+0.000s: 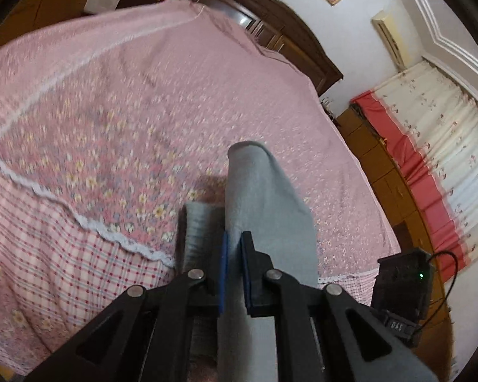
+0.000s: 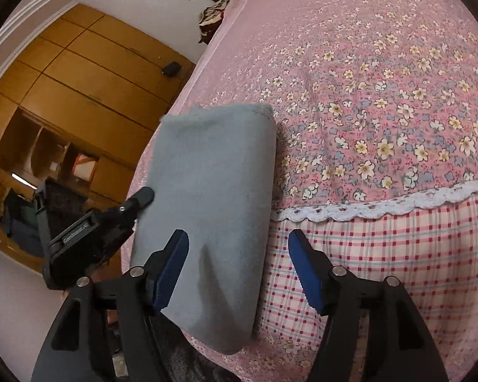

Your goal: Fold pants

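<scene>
Grey fleece pants (image 2: 207,210) were seen folded into a thick rectangular bundle on the floral pink bed (image 2: 382,79), near its lace-trimmed edge. At the left, the left gripper (image 1: 234,270) was clamped on a fold of the grey cloth, its blue fingers (image 1: 223,273) nearly together. At the right, the right gripper (image 2: 239,270) was spread wide, one finger (image 2: 172,270) lying over the bundle, nothing gripped.

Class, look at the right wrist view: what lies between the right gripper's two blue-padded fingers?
In the right wrist view, the right gripper stands open; between its pads lie the folded grey fleece pants' edge and the pink checked bed sheet.
</scene>
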Available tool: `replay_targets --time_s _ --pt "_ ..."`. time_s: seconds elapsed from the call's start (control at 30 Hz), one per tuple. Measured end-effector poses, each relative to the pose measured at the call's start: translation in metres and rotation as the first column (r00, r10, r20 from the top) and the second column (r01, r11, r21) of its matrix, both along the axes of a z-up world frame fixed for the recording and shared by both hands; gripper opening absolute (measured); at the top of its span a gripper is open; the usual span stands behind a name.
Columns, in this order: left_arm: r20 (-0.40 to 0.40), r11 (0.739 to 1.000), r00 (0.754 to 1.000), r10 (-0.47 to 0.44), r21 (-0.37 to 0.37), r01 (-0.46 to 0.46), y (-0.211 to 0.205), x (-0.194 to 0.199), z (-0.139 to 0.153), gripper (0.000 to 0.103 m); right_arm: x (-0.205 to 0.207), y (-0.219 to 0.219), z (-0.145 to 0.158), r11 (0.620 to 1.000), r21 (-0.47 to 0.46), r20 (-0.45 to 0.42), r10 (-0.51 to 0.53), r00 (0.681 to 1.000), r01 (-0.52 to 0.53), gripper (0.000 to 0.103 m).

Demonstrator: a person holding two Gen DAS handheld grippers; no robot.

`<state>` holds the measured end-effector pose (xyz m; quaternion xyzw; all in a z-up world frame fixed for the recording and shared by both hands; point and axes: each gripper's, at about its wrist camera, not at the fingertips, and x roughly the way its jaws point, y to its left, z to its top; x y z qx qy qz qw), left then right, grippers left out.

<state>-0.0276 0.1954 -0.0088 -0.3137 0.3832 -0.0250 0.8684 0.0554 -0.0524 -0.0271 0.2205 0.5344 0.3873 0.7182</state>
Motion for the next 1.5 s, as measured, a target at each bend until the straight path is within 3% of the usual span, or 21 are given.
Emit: replay_targets --time_s 0.17,0.33,0.43,0.47,0.5,0.57,0.67,0.77,0.8,0.83,0.87,0.9,0.93,1.07,1.33,1.5 --pt "-0.016 1.0 1.0 0.008 0.012 -0.007 -0.005 0.01 0.001 0.008 0.002 -0.004 -0.004 1.0 0.009 -0.014 0.015 1.0 -0.015 0.068" --pt "-0.055 0.998 0.997 0.053 -0.017 -0.054 0.012 0.013 -0.018 0.009 0.005 0.003 -0.009 0.999 0.036 -0.034 0.019 0.999 -0.018 0.071" --pt "-0.088 0.997 0.993 0.08 -0.007 -0.081 0.016 0.013 -0.024 0.039 0.017 0.012 -0.02 0.995 0.098 -0.071 0.042 0.997 -0.035 0.072" --pt "-0.095 0.997 0.993 0.077 -0.024 -0.079 0.017 0.012 -0.027 0.055 0.019 0.015 -0.02 0.993 0.108 -0.074 0.05 0.996 -0.042 0.072" --pt "-0.099 0.996 0.993 0.061 -0.059 -0.067 0.021 0.01 -0.031 0.061 0.02 0.018 -0.02 0.991 0.121 -0.072 0.058 0.996 -0.049 0.072" --pt "-0.104 0.995 0.995 0.007 -0.098 -0.018 0.019 0.01 -0.034 0.062 0.024 0.024 -0.023 0.985 0.16 -0.072 0.071 0.995 -0.059 0.072" --pt "-0.121 0.996 0.99 -0.078 -0.046 0.073 0.001 0.018 -0.04 0.066 0.034 0.037 -0.034 0.971 0.226 -0.098 0.1 0.99 -0.075 0.072" --pt "-0.129 0.993 0.985 -0.116 -0.013 0.116 -0.012 0.03 -0.048 0.074 0.042 0.053 -0.037 0.967 0.228 -0.088 0.134 0.987 -0.11 0.071" --pt "-0.124 0.993 0.985 -0.116 -0.007 0.116 -0.014 0.033 -0.047 0.073 0.043 0.058 -0.037 0.968 0.219 -0.081 0.144 0.986 -0.123 0.068" --pt "-0.113 0.993 0.986 -0.119 -0.003 0.12 -0.016 0.034 -0.046 0.07 0.044 0.059 -0.036 0.97 0.206 -0.077 0.144 0.987 -0.126 0.056" --pt "-0.107 0.992 0.987 -0.121 0.007 0.122 -0.018 0.034 -0.043 0.063 0.045 0.06 -0.036 0.975 0.184 -0.073 0.138 0.988 -0.123 0.048" --pt "-0.106 0.992 0.987 -0.119 0.021 0.121 -0.02 0.032 -0.041 0.053 0.044 0.059 -0.037 0.984 0.14 -0.068 0.118 0.991 -0.108 0.031" --pt "-0.104 0.992 0.987 -0.121 0.019 0.123 -0.023 0.032 -0.039 0.049 0.043 0.058 -0.038 0.986 0.134 -0.069 0.112 0.991 -0.102 0.028" --pt "-0.077 0.994 0.991 -0.112 -0.002 0.112 -0.024 0.022 -0.029 0.033 0.039 0.052 -0.03 0.985 0.139 -0.048 0.107 0.993 -0.099 0.024" --pt "-0.005 0.992 0.992 -0.127 -0.025 0.127 -0.047 0.024 0.005 0.032 0.041 0.033 0.03 0.991 0.071 0.053 0.109 0.993 -0.113 0.023" --pt "0.0 0.983 0.985 -0.175 -0.06 0.174 -0.079 0.066 0.01 0.033 0.074 -0.002 0.047 0.995 0.014 0.02 0.096 0.995 -0.096 0.023"
